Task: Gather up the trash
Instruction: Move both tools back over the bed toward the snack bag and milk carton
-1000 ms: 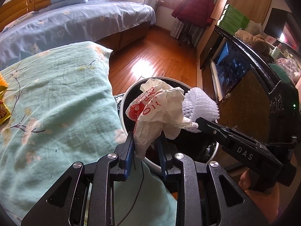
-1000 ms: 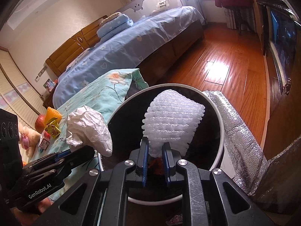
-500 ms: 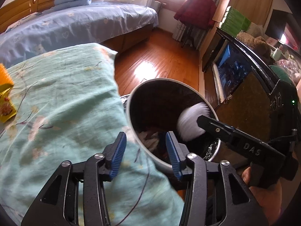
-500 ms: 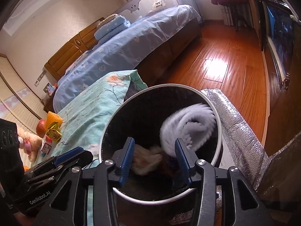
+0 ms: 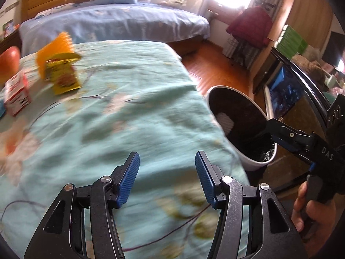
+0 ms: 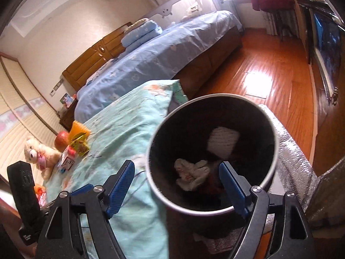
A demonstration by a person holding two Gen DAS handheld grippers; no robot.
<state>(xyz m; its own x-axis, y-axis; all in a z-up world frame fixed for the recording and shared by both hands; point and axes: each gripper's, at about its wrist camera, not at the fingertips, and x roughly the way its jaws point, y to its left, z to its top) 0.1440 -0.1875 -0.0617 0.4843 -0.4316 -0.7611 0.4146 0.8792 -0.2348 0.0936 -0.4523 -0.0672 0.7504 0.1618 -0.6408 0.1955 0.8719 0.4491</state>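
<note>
A round bin (image 6: 272, 168) with a white rim and black inside stands beside the green cloth (image 5: 120, 129). In it lie a white foam net (image 6: 223, 142) and a crumpled white wrapper with red print (image 6: 190, 173). My right gripper (image 6: 176, 183) hovers over the bin's near rim, its jaws opening with nothing pressed between them. My left gripper (image 5: 167, 177) is over the green cloth, left of the bin (image 5: 254, 164), its jaws also opening and empty. Further left on the cloth lie a yellow snack packet (image 5: 63, 76), an orange foam net (image 5: 56, 48) and a small red-and-white box (image 5: 17, 95).
An apple (image 5: 8, 63) lies at the cloth's far left, a plush bear (image 6: 41, 153) beyond it. A blue bed (image 6: 163, 49) stands behind. Wooden floor (image 6: 269, 69) runs right of the bed, with a dark cabinet (image 5: 286, 90) and a silver foil mat (image 6: 291, 151) by the bin.
Both grippers let go over the bin: the wrapper and the foam net dropped in. The left gripper then swung left, away from the bin and over the cloth. Both jaws widened.
</note>
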